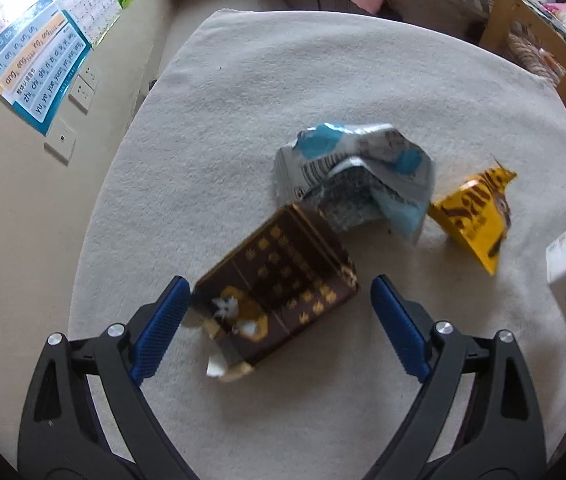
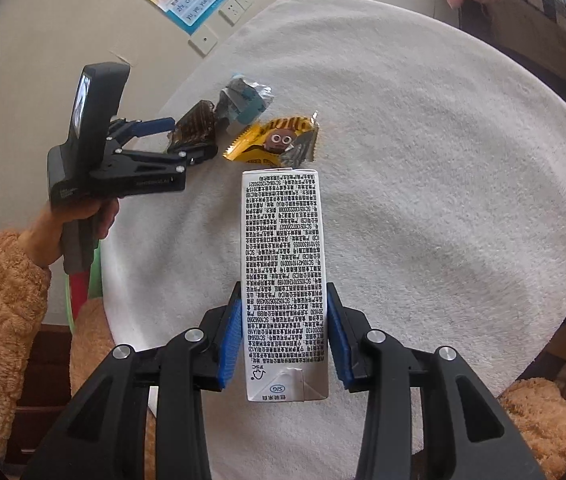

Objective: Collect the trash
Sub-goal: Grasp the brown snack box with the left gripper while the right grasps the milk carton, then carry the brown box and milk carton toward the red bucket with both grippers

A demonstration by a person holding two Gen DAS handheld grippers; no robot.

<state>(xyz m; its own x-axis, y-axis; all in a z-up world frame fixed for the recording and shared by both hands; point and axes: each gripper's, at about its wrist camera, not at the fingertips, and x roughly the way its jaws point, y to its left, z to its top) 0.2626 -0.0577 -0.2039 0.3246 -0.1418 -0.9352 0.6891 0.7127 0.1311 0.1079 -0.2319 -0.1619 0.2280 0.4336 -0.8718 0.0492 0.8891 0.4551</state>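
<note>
Two fingers (image 2: 285, 336) clamp white carton (image 2: 283, 264), left fingers (image 1: 275, 320) wide around brown box (image 1: 279, 284).

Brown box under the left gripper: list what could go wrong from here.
1. The brown box lies askew between the open left gripper, so closing may twist it away.
2. Its torn end may crumple.
3. The crumpled blue wrapper touches the box and could be dragged along.

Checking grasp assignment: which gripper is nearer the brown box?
Left. The left gripper has the brown box between open jaws; the right gripper grips the white carton, farther off.
</note>
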